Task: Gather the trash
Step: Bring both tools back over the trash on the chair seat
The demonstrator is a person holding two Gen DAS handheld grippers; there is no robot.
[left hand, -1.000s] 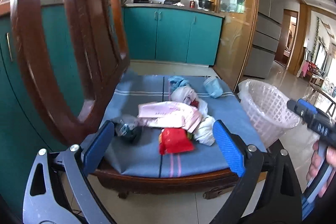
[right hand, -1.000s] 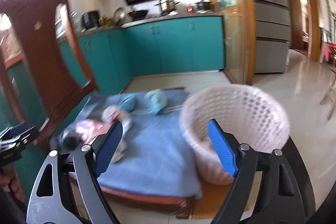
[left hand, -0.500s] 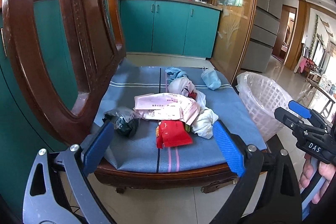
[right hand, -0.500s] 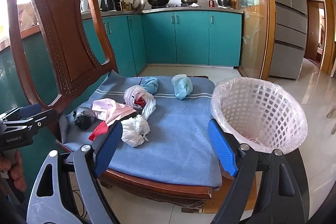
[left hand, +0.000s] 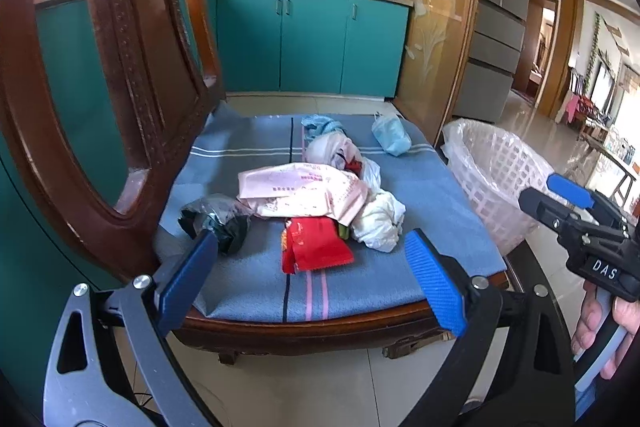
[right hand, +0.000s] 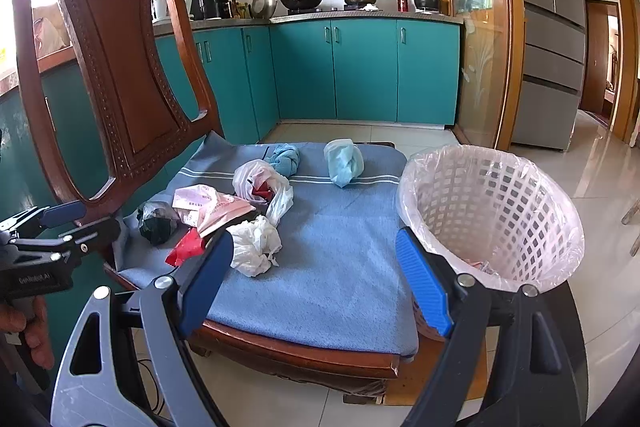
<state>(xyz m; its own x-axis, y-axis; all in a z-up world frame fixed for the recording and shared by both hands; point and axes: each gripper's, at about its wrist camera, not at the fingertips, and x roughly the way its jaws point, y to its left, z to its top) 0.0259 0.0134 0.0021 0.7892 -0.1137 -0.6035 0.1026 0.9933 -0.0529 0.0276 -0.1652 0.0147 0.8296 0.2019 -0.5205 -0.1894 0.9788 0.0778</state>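
Trash lies on a chair's blue cushion point(left hand: 248, 283) point(right hand: 340, 267): a red wrapper point(left hand: 314, 245) point(right hand: 184, 247), a pink paper bag point(left hand: 304, 191) point(right hand: 208, 205), a crumpled white bag point(left hand: 378, 219) point(right hand: 254, 245), a dark bag point(left hand: 218, 221) point(right hand: 156, 221), a white bag with red inside point(right hand: 260, 183), a blue cloth point(right hand: 285, 158) and a light blue mask point(left hand: 390, 135) point(right hand: 344, 163). My left gripper point(left hand: 312, 279) is open, in front of the red wrapper. My right gripper point(right hand: 314, 277) is open over the cushion's near edge, beside the lined white basket point(left hand: 496, 175) point(right hand: 492, 211).
The carved wooden chair back point(left hand: 120, 67) point(right hand: 116, 67) rises at the left. Teal kitchen cabinets point(right hand: 360, 71) stand behind, a grey fridge point(right hand: 556, 47) at the right. Tiled floor point(right hand: 600, 195) surrounds the chair. A hand point(left hand: 600, 327) holds the right gripper's handle.
The right view has swung left from the basket onto the cushion and steadied. In the left view the chair back has slid left and the trash pile sits nearer. Both grippers stay open.
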